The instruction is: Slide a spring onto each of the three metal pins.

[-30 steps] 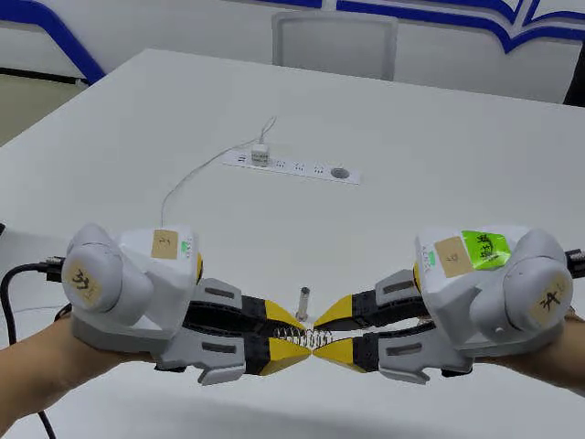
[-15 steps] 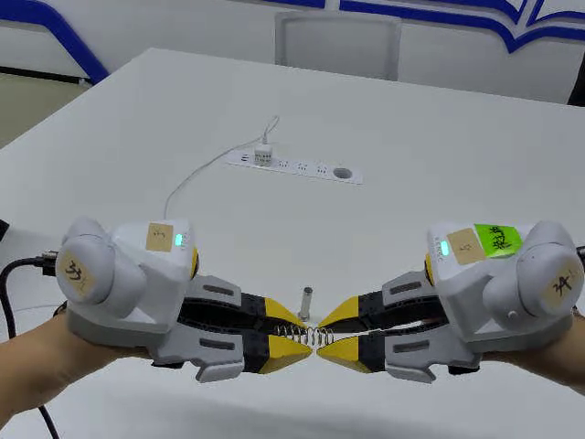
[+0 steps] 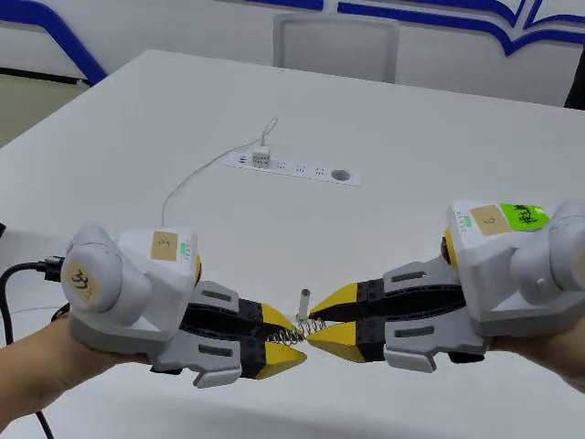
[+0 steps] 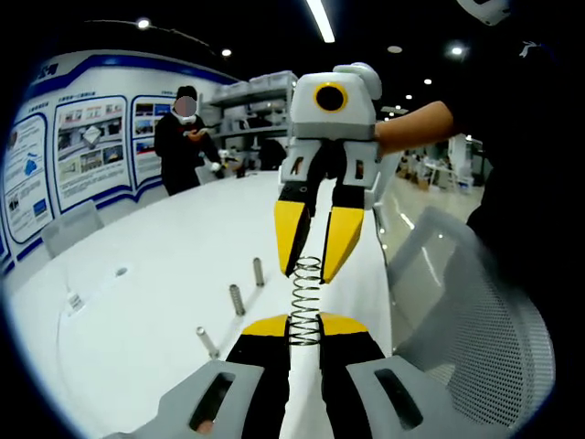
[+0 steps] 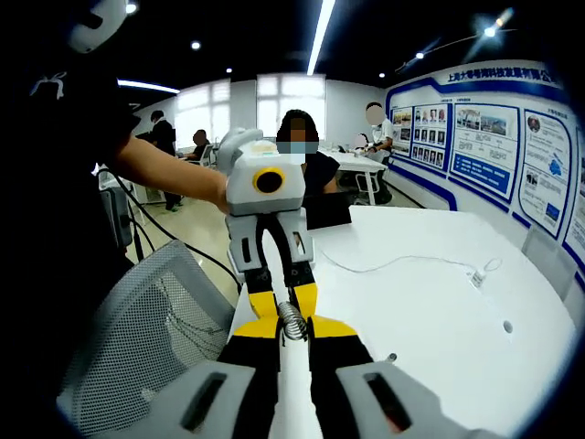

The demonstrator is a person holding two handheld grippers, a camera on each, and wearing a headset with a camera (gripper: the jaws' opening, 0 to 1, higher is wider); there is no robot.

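A small steel spring [image 3: 300, 330] hangs above the white table [image 3: 411, 183], stretched between the two grippers that face each other tip to tip. My left gripper [image 3: 289, 345] is shut on its lower left end, and the coil [image 4: 306, 306] rises from between my yellow fingertips. My right gripper [image 3: 312, 329] is shut on the other end, with the spring [image 5: 291, 321] end-on between its tips. One upright metal pin [image 3: 303, 301] stands just behind the spring. Three pins [image 4: 236, 299] stand in a row on the table in the left gripper view.
A white power strip [image 3: 292, 168] with a plugged-in cable lies mid-table. A grey chair [image 3: 335, 44] stands at the far edge, and a black cable [image 3: 7, 306] runs at the left. A mesh chair [image 4: 475, 320] is close by. People stand in the background.
The right gripper has risen and its tips have pushed slightly left. The left gripper has sunk a little, so the spring now slants up to the right.
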